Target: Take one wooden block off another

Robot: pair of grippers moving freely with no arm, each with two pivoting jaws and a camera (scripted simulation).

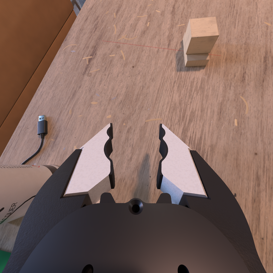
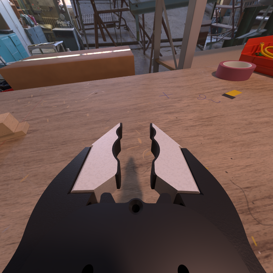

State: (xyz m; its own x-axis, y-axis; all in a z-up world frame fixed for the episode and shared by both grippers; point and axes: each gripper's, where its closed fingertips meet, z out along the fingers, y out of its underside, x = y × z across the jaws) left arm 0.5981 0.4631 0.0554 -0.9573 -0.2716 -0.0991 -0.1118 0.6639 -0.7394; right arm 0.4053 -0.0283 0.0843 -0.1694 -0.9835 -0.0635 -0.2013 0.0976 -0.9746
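Two pale wooden blocks stand stacked on the wooden tabletop. In the left wrist view the upper block [image 1: 200, 34] sits on the lower block [image 1: 196, 59], at the upper right, far ahead of my left gripper [image 1: 135, 124]. That gripper is open and empty, above bare table. In the right wrist view the stack shows at the left edge, upper block [image 2: 7, 124] on lower block [image 2: 22, 128], partly cut off. My right gripper [image 2: 135, 123] is open and empty, to the right of the stack and apart from it.
A long brown box [image 2: 70, 65] lies along the table's far edge, also in the left wrist view [image 1: 29, 44]. A black USB cable [image 1: 42, 127] and a pale cylinder [image 1: 19, 190] lie at left. A dark red tape roll [image 2: 234, 70] and a red tray [image 2: 258, 53] sit far right.
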